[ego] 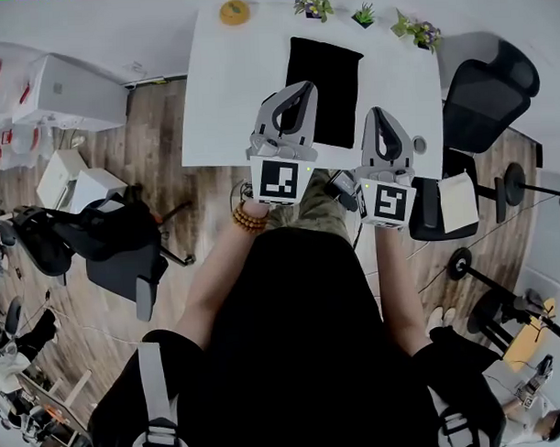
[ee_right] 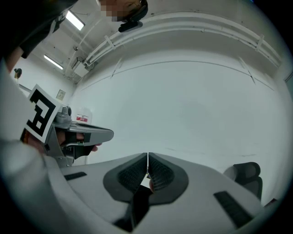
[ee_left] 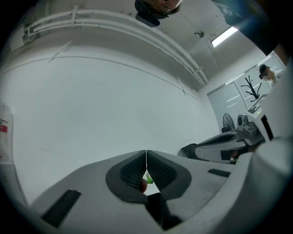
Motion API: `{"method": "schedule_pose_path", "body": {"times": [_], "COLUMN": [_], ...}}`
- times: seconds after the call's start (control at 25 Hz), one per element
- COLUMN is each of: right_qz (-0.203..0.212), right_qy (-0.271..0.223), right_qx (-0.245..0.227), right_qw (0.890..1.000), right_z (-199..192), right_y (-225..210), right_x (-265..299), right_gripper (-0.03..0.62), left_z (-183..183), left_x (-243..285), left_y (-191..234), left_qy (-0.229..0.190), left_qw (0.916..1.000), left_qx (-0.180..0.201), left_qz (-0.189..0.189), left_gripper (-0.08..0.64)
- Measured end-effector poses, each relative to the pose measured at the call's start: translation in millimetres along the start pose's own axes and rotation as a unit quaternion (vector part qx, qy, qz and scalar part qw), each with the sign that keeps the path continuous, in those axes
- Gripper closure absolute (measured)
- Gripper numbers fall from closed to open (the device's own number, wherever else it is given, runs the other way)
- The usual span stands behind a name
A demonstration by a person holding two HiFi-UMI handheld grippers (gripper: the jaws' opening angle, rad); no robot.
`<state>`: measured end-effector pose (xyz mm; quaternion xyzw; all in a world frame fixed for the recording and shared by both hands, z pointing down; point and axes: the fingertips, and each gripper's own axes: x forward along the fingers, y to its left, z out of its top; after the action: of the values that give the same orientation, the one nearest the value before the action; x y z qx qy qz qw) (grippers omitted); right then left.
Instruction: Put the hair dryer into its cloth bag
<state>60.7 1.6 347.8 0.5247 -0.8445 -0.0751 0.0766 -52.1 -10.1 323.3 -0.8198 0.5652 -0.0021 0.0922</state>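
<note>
A black cloth bag (ego: 323, 88) lies flat on the white table (ego: 225, 92), with nothing sticking out of it. My left gripper (ego: 298, 87) hovers over the bag's near left part, jaws shut and empty. My right gripper (ego: 379, 116) hangs just right of the bag, also shut and empty. In the left gripper view the left gripper (ee_left: 146, 153) has its pads together and faces a bare white wall. The right gripper (ee_right: 147, 156) looks the same in its own view. A dark object (ego: 341, 185) shows between the marker cubes below the table edge; I cannot tell what it is.
An orange disc (ego: 235, 11) and small potted plants (ego: 314, 3) (ego: 417, 30) stand along the table's far edge. A black office chair (ego: 485, 96) is to the right, another chair (ego: 106, 242) to the left. White boxes (ego: 69, 88) sit on the wooden floor.
</note>
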Motion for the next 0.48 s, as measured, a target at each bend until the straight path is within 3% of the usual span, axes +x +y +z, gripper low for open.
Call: {"method": "schedule_pose_path", "body": {"times": [0.48], "right_qz": [0.004], "right_qy": [0.027], "right_qx": [-0.007], "right_qw": [1.0], "right_z": [-23.1], "right_y": [-0.8], "right_x": [0.7], "right_gripper": [0.563], "left_z": [-40.9], "left_x": [-4.3], "left_y": [-3.1], "left_qy": [0.043], "left_qw": [0.9985], "left_qx": [-0.035], "left_qz": [-0.003], "left_gripper": [0.534]}}
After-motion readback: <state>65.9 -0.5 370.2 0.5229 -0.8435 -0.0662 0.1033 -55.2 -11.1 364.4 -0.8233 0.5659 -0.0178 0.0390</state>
